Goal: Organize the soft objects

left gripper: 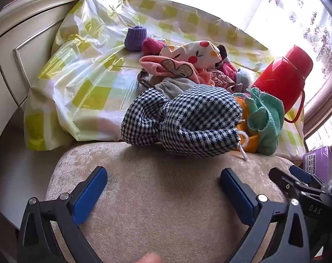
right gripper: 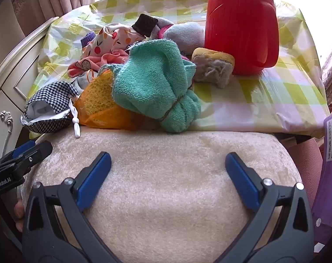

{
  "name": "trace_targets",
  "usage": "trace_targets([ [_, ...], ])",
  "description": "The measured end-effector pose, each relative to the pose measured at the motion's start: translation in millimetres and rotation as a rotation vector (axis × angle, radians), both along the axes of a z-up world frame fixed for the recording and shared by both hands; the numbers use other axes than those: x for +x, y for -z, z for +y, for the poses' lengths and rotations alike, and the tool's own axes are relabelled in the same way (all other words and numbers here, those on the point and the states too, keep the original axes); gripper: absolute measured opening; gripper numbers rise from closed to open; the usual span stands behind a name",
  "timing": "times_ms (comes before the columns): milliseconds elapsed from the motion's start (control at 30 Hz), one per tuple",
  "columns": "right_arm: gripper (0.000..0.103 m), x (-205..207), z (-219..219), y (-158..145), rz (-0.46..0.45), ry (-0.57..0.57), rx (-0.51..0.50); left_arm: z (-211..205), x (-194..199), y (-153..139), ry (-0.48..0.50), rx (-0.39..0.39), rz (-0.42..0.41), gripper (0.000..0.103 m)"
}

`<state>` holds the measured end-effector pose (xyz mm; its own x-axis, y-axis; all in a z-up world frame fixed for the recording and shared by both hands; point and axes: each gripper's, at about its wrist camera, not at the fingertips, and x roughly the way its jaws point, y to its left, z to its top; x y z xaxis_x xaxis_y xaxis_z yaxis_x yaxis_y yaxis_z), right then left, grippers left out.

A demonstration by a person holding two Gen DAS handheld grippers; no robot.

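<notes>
Black hand-held gripper (right gripper: pixel 168 164), blue pads (right gripper: pixel 93 179)

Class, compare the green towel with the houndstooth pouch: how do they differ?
The green towel is plain, fluffy terry; the houndstooth pouch is a flat black-and-white check weave. The towel is bundled and tied round; the pouch gapes open, showing white lining. Both lie at the pile's front edge.
</notes>
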<state>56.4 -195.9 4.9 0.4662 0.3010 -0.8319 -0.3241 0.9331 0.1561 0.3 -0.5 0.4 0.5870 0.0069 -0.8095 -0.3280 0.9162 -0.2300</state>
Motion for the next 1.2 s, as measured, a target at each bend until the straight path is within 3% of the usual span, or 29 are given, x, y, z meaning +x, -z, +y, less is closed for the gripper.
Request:
trace_targets([
  [1200, 0.103, 0, 0, -1, 0.000, -0.002, -0.003, 3, -2, 0, -0.011, 0.015, 0.011, 0.103],
])
